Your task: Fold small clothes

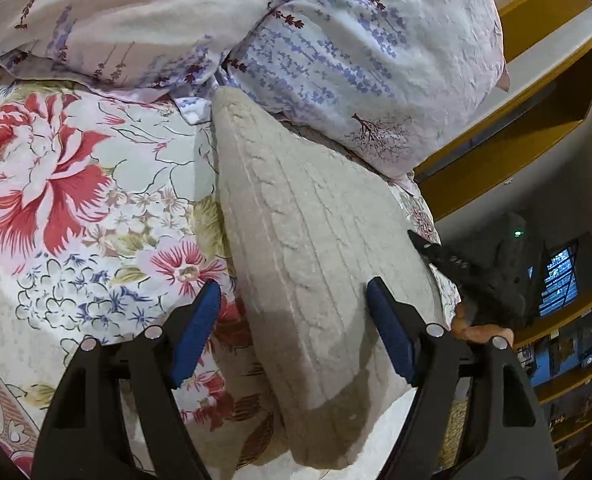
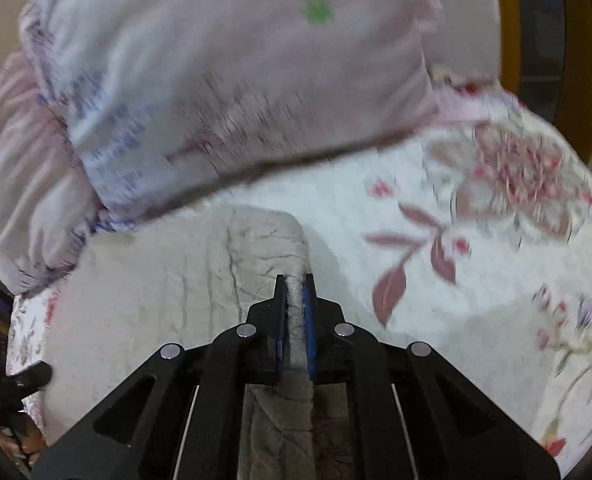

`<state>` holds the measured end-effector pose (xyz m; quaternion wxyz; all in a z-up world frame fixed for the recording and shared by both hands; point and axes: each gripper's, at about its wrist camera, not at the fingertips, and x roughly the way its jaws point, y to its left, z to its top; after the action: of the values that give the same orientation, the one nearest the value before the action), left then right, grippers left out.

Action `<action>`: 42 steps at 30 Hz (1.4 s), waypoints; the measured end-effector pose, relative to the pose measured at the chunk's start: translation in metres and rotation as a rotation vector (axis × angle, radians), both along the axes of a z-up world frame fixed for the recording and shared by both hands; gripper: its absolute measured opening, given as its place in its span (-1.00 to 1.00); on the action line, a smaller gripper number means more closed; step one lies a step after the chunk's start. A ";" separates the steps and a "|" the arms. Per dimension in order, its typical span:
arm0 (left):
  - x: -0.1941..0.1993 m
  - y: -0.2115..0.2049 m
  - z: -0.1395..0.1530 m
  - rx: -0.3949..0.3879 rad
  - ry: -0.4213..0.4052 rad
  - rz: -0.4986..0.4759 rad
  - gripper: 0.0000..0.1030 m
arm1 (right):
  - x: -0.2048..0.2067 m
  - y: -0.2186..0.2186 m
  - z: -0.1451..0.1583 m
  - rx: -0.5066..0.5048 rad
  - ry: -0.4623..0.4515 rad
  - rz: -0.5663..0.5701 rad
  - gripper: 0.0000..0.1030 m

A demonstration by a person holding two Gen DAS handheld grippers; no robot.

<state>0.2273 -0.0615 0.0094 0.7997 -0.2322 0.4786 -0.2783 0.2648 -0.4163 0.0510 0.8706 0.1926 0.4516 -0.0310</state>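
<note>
A beige cable-knit garment [image 1: 312, 216] lies folded into a long strip on the floral bedsheet [image 1: 75, 184], its far end against a pillow. My left gripper [image 1: 292, 283] hovers open over the strip's near part. One blue pad [image 1: 197, 332] is left of the knit and the other is over its right side, neither pressing on it. In the right wrist view the same knit garment [image 2: 155, 280] spreads to the left. My right gripper [image 2: 294, 280] is shut on its raised right edge, and a ridge of knit runs between the pads. That view is blurred.
Two lavender-print pillows [image 1: 356, 48] lie at the head of the bed, right behind the knit. A wooden headboard ledge [image 1: 536, 128] and shelves [image 1: 568, 360] stand beyond the bed's right edge. A hand [image 1: 482, 330] holding black gear [image 1: 492, 284] shows there.
</note>
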 end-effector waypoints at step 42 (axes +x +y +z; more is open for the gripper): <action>0.008 -0.034 0.009 0.218 -0.068 -0.052 0.81 | -0.046 -0.037 0.024 0.342 -0.024 -0.021 0.47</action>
<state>0.2349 -0.0958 0.0181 0.8283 -0.1220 0.4847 -0.2531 0.2185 -0.4536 0.0751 0.8302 0.3430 0.4376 0.0395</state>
